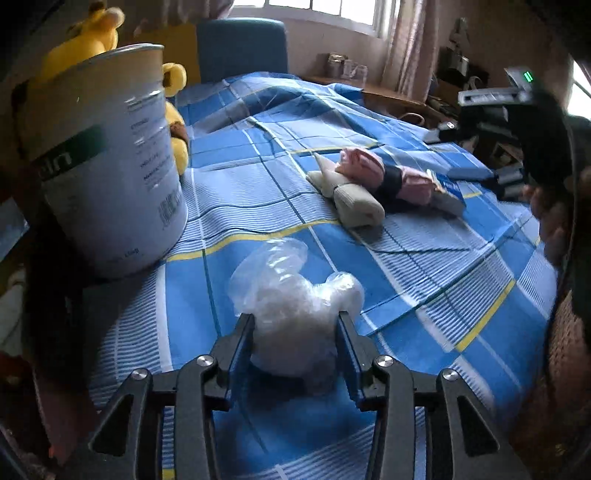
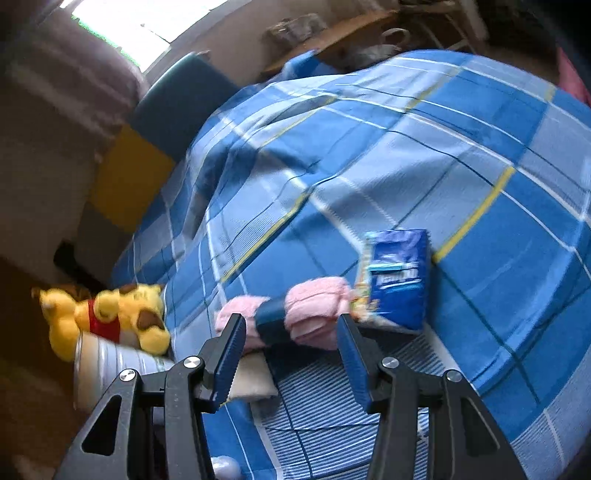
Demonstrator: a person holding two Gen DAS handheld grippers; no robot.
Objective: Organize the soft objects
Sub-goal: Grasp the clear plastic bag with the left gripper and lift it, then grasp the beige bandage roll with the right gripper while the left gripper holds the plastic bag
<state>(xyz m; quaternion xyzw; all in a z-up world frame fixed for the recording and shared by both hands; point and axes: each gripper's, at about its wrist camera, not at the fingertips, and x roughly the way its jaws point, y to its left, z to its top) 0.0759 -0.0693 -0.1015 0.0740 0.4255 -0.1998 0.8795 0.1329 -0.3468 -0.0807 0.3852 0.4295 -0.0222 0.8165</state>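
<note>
Clear plastic bag of white fluff is squashing in your left tool; you're clenching it, so lift slow twd tin. Right tool is hanging released.

The tall white cylindrical tin hides most of the yellow plush bear. The tin's small print is too blurred to read. In the right wrist view, motion blur makes the lettering on the blue plastic tissue packet unreadable.

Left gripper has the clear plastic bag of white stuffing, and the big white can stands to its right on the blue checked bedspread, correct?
Not quite. The left wrist view shows the white can to the left of the left gripper, not the right. The rest holds: it grips the plastic bag on the bedspread.
</note>
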